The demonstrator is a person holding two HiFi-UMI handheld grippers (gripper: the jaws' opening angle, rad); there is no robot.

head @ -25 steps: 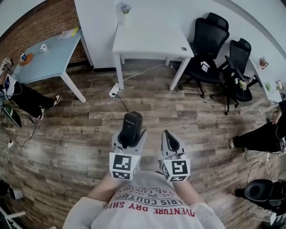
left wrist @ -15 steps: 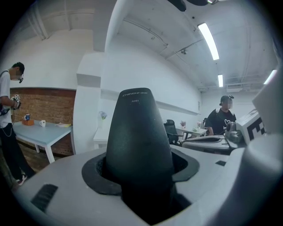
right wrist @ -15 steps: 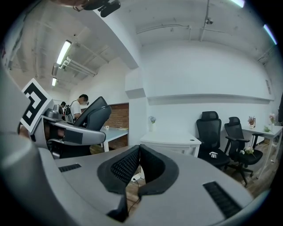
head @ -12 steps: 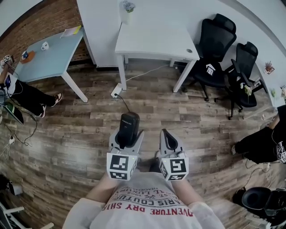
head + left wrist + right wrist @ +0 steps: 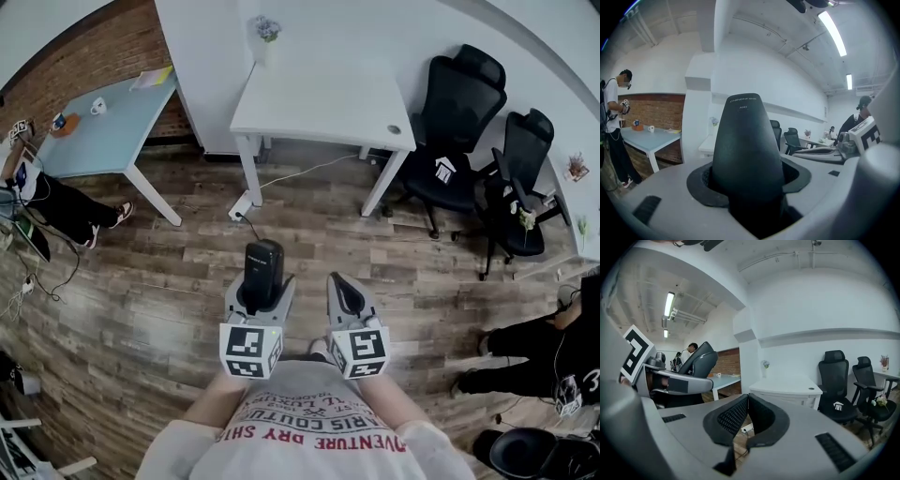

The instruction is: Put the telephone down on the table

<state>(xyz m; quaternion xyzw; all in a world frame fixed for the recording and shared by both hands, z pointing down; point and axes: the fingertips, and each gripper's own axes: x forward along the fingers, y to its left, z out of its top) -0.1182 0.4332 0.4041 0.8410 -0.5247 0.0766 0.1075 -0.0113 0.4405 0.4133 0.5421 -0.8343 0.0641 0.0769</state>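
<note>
The black telephone handset (image 5: 263, 267) stands upright in my left gripper (image 5: 262, 283), whose jaws are shut on its lower part. It fills the middle of the left gripper view as a dark tapered telephone (image 5: 747, 145) between the grey jaws. My right gripper (image 5: 344, 292) is held beside it, apart from it, shut with nothing inside; its black pads (image 5: 732, 417) meet at the tips. Both grippers are in front of my chest, above the wooden floor. The white table (image 5: 319, 94) stands ahead, well beyond both grippers.
A light blue table (image 5: 94, 122) with small items is at the far left, with a person (image 5: 47, 202) beside it. Two black office chairs (image 5: 459, 103) stand right of the white table. A power strip with cable (image 5: 239, 204) lies on the floor by the table leg.
The white table and chairs have drifted lower and closer in the head view. Both grippers keep their pose, and the telephone stays in the left one.
</note>
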